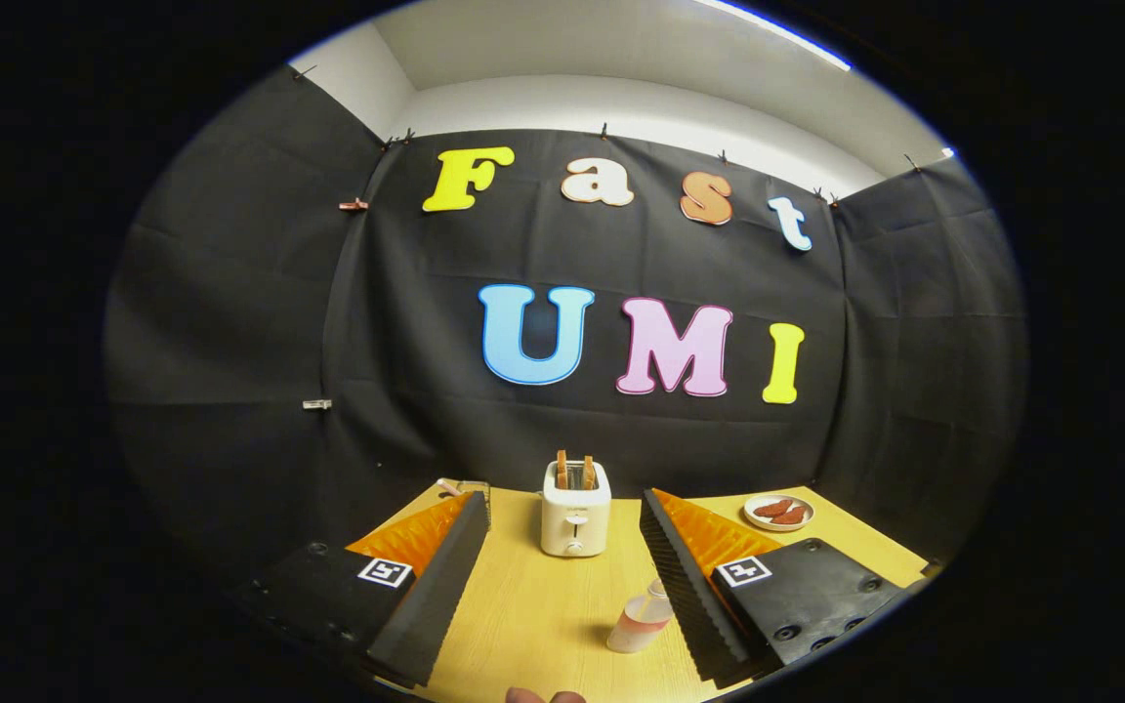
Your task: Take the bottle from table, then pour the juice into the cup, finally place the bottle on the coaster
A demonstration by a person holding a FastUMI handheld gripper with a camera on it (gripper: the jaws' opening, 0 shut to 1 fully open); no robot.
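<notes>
Clear plastic bottle (640,617), small, part-filled with pinkish juice: stands on the wooden worktop (543,615) between the fingers of the hand-held gripper (562,557), close against the right one. Fingers spread wide, untouched. Likely light, smooth, squashable; grip mid-body, gently. Beyond: toaster (575,509) holding toast; plate (778,512) of food farther right.

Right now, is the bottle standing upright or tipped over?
Upright: the bottle stands on the table, cap up, between the open fingers, near one.
</notes>
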